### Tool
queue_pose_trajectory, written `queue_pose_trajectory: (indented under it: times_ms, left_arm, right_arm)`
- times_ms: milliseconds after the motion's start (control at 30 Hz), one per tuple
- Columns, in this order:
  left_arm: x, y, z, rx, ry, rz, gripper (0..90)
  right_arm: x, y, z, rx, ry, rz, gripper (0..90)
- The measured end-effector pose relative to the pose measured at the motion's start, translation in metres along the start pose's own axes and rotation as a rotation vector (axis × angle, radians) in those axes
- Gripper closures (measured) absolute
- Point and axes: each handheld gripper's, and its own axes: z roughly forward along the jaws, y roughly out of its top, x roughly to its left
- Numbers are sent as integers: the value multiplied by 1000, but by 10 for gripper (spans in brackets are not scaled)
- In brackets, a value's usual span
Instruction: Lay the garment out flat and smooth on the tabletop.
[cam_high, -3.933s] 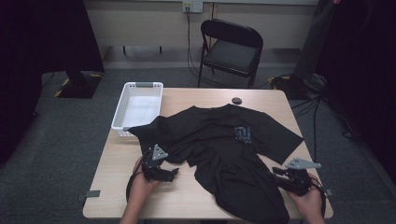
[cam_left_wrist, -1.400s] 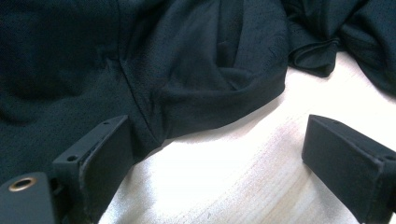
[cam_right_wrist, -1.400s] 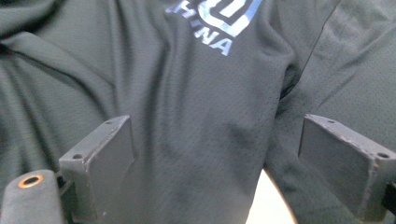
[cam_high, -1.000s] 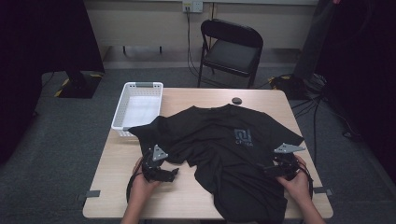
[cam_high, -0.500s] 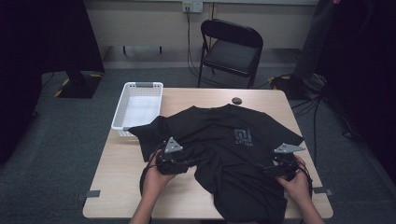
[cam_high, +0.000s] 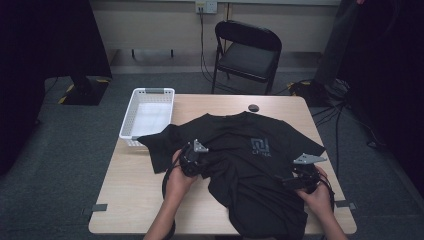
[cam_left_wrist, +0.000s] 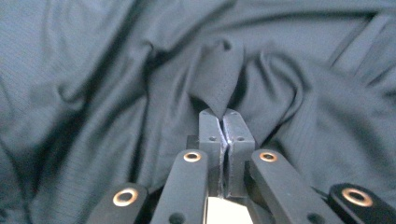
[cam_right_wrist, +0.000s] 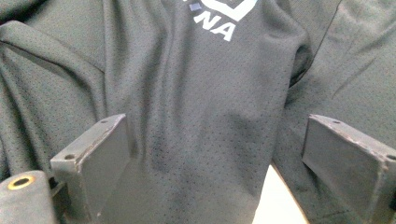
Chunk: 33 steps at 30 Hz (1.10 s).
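Tongs (cam_left_wrist: 223, 122) pinch T-shirt (cam_left_wrist: 116, 70) fold, seemingly.

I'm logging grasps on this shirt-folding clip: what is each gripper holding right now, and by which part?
The left gripper pinches a raised fold of the black mesh T-shirt. The right gripper holds nothing; its jaws stand open over the shirt.

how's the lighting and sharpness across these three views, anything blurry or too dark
High view: table evenly lit, room edges fall into near black, picture soft. Left gripper view: shirt weave crisp and bluish, left gripper sharp. Right gripper view: print readable, nearest fabric and right gripper slightly soft.
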Motion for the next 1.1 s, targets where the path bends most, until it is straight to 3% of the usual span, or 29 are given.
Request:
queue_pose_trajectory:
  times_ms: [100,167,267,467,533,567,600,633,667,700,800,833,867,900,1000,1100]
  left_arm:
    - [5,14,-13,-29,-5,-12,888]
    - [9,24,-22,-65,-31,-39,887]
    - [11,40,-28,-59,-13,-14,887]
    - [10,70,-11,-15,-19,27,883]
    - [10,75,1,-28,-14,22,800]
    - [10,75,6,-43,-7,8,800]
    - [11,74,11,-53,-13,-10,694]
    - [11,71,15,-74,-11,-17,694]
    - [11,68,18,-91,6,-9,463]
    - [10,65,19,-91,26,10,463]
    - [5,50,13,-95,41,34,334]
    - [4,37,4,-112,34,14,331]
    - [4,37,4,-112,34,14,333]
    - [4,22,-6,-120,35,-1,338]
    - [3,8,-13,-121,30,-18,349]
    - [-1,-10,-18,-116,25,-19,439]
  right_arm:
    - [0,0,0,0,0,0,64]
    - [0,0,0,0,0,0,64]
    - [0,0,0,0,0,1,64]
    - [0,0,0,0,0,1,64]
    - [0,0,0,0,0,1,64]
    - [0,0,0,0,0,1,64]
    - [0,0,0,0,0,1,64]
    - [0,0,0,0,0,1,64]
    - [0,0,0,0,0,1,64]
    - [0,0,0,0,0,1,64]
    - [0,0,0,0,0,1,64]
    - [0,0,0,0,1,1,64]
    - [0,0,0,0,1,1,64]
    - [0,0,0,1,0,1,64]
    - [0,0,0,0,0,1,64]
    - [0,0,0,0,0,1,64]
